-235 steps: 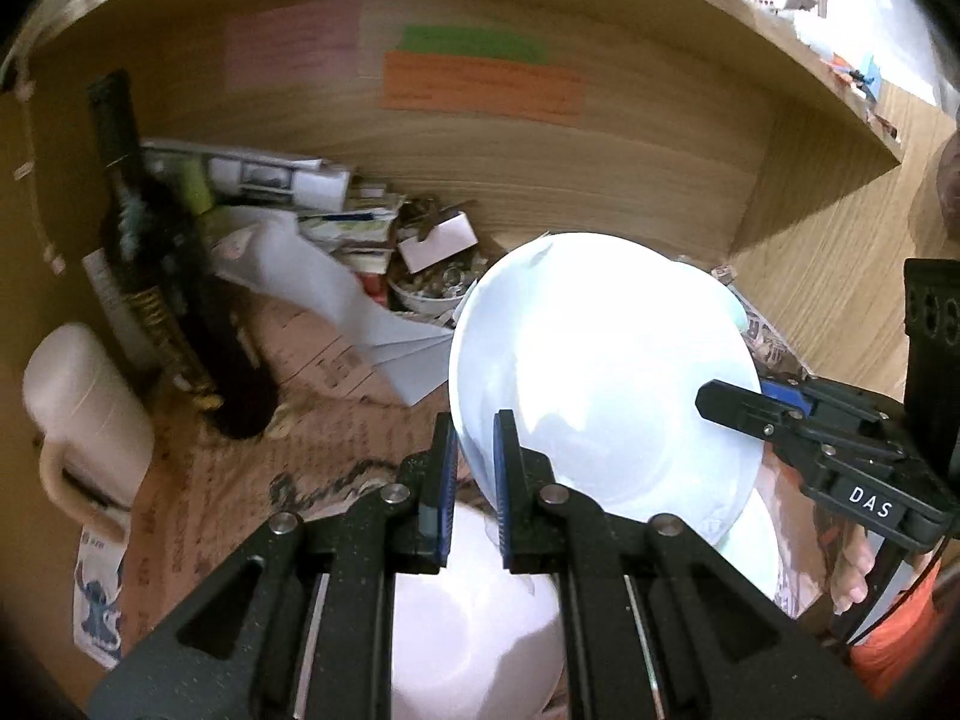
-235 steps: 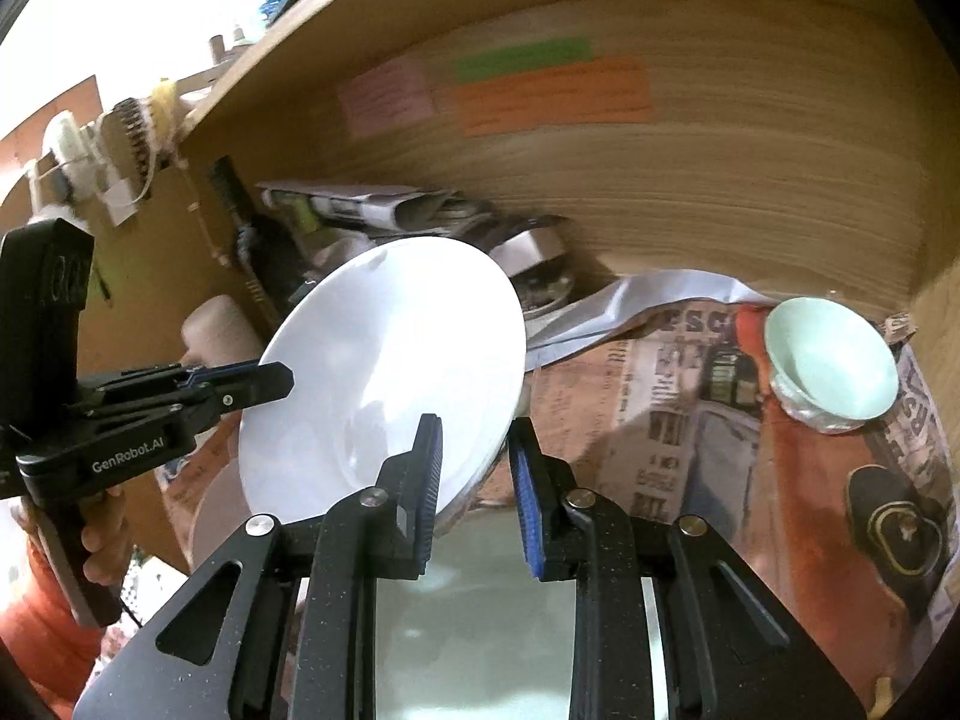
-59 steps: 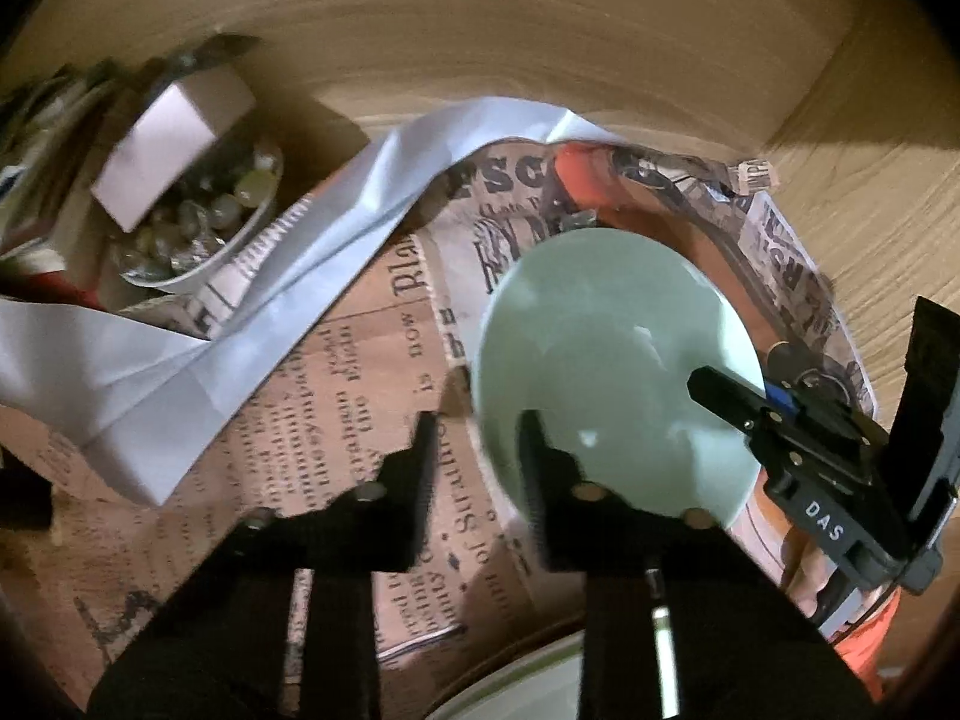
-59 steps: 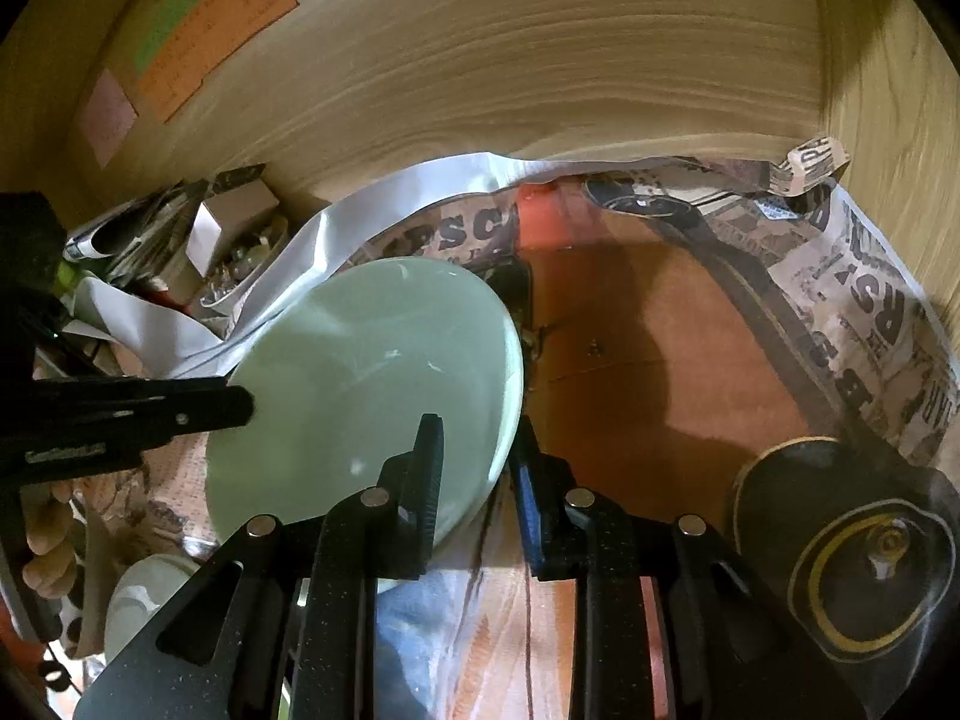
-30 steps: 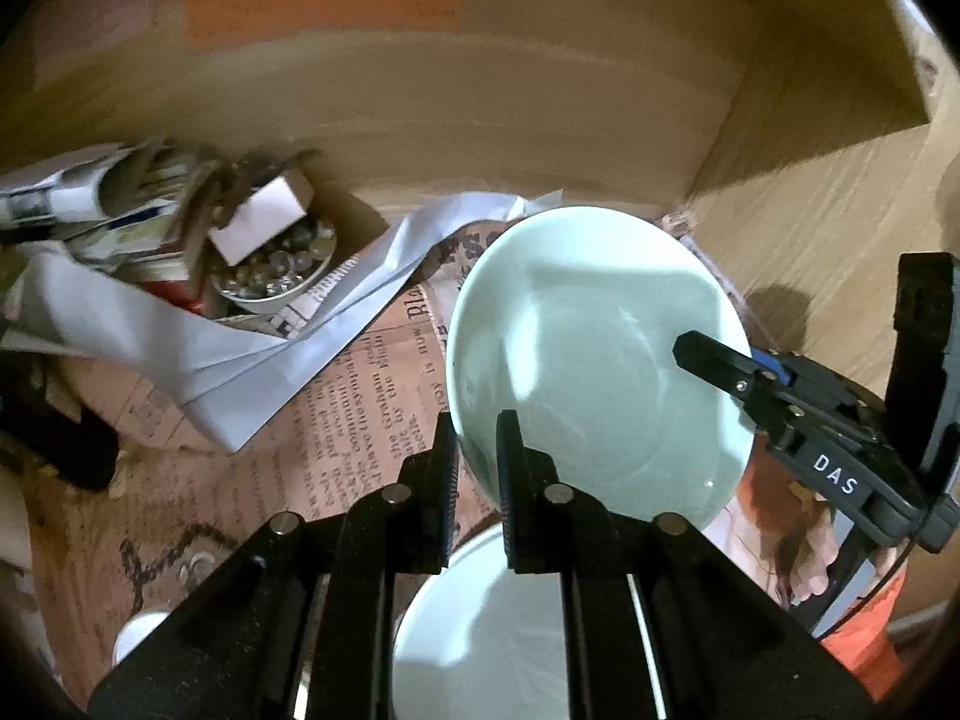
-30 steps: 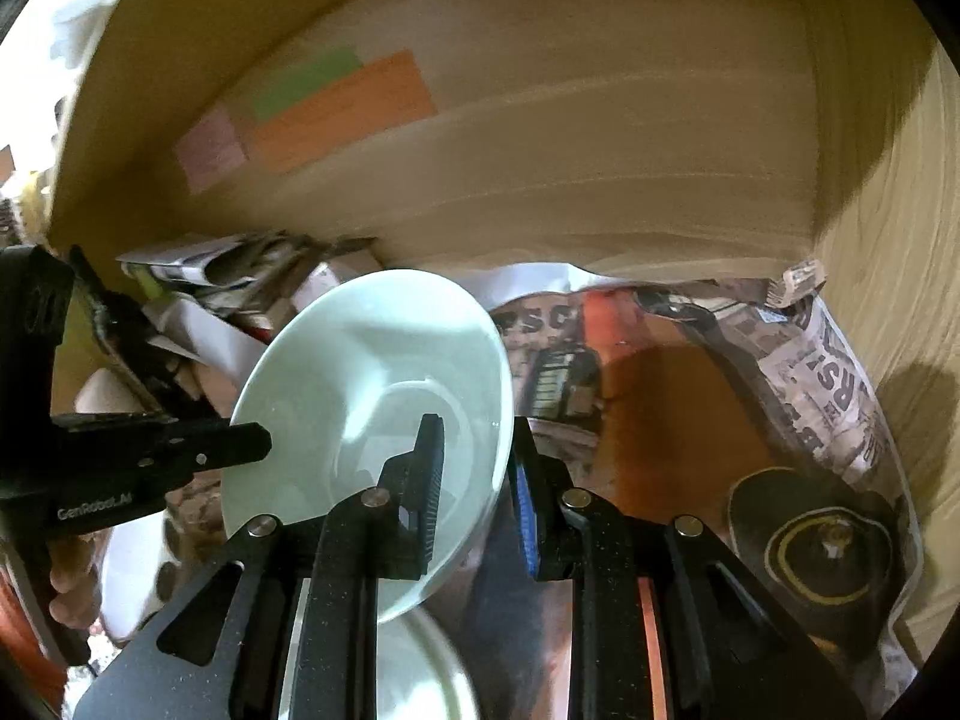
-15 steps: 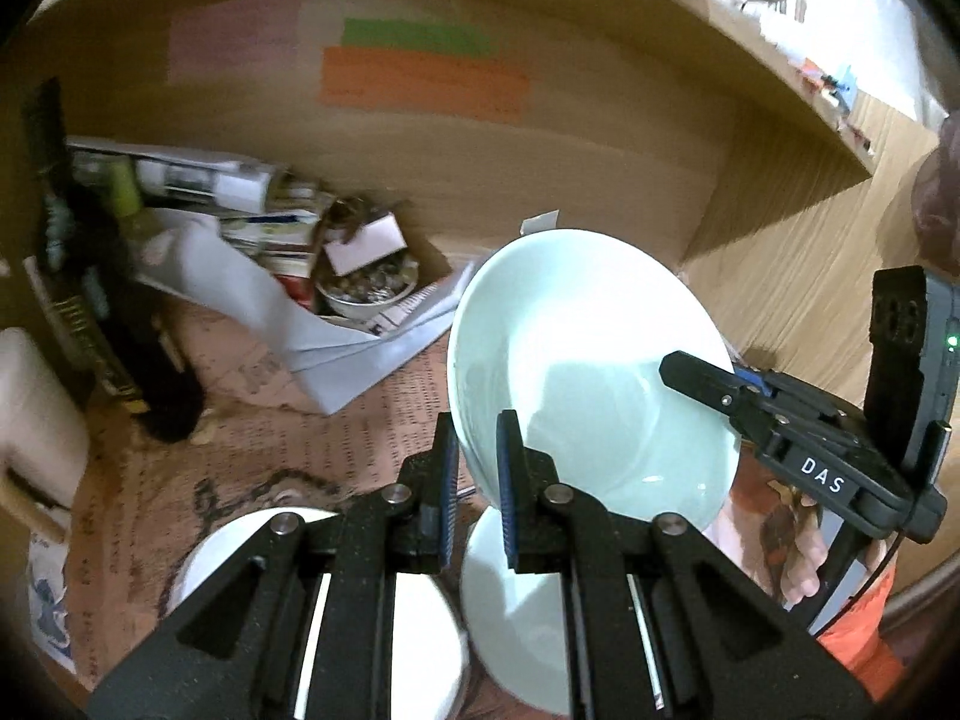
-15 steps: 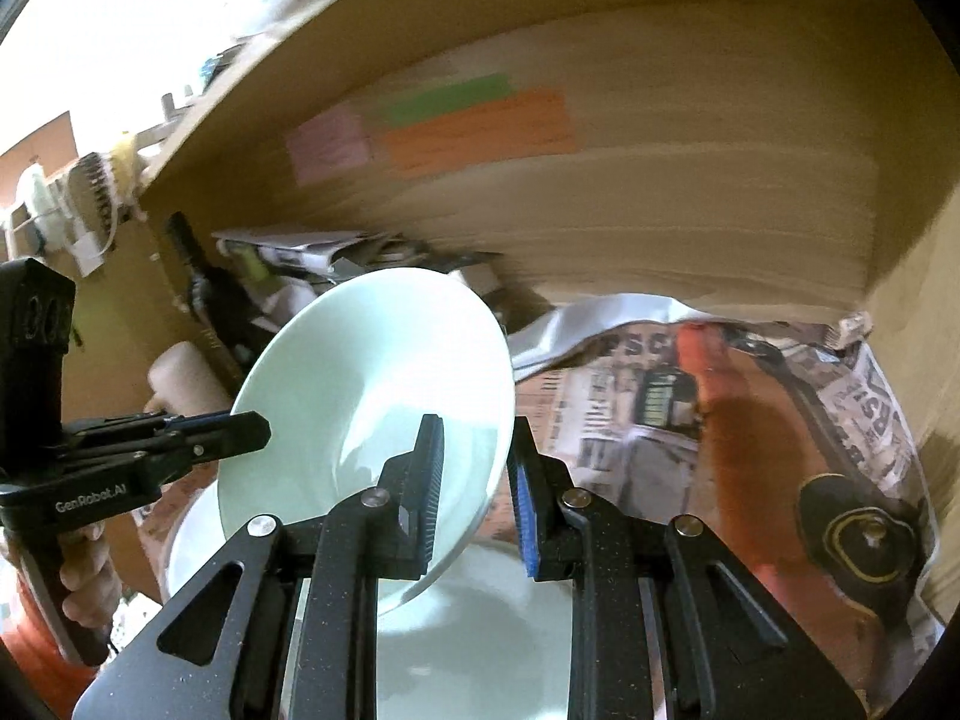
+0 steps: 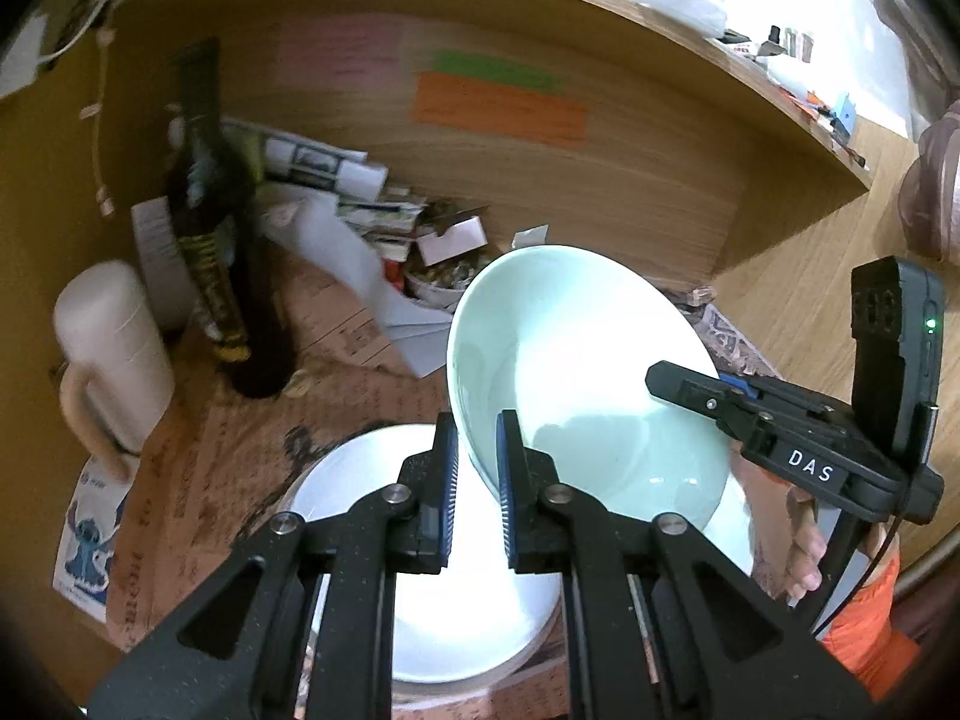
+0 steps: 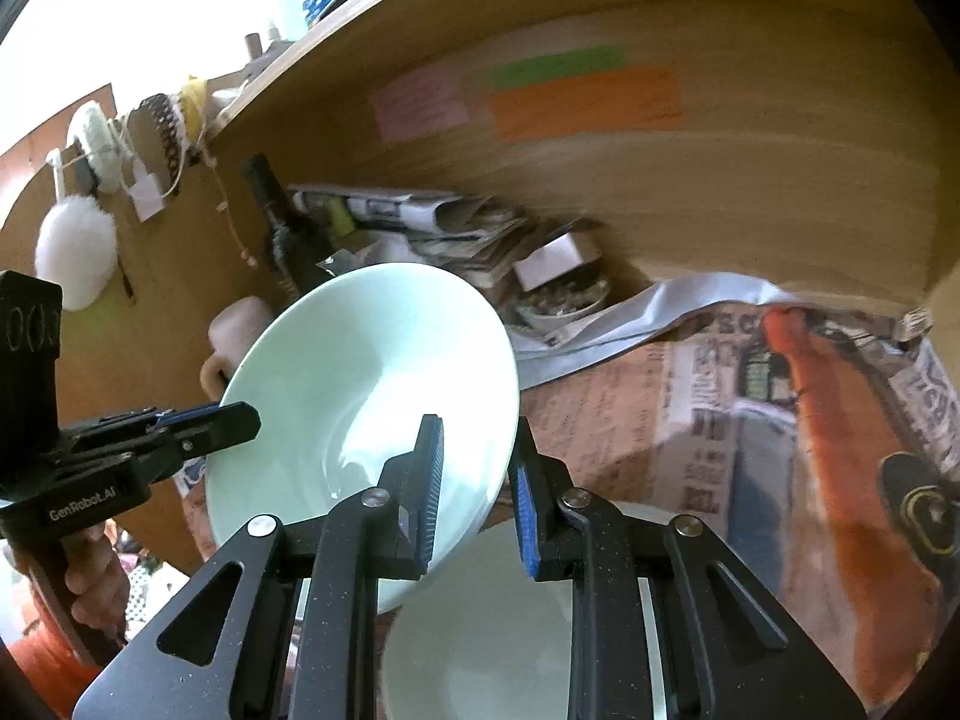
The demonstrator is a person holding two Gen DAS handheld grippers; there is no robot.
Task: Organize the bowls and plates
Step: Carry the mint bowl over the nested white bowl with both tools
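Dim warm interior, blown-out daylight above, fisheye-bent dark corners, motion blur on background clutter.

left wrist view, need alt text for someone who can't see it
A pale green bowl is held tilted between the left gripper and the right gripper, each clamped on its rim, above a stack of white plates on newspaper. A dark bottle and a cream mug stand at left.

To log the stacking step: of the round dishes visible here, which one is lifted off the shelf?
The pale green bowl, tilted and clamped by both grippers. The white plates lie flat below it.
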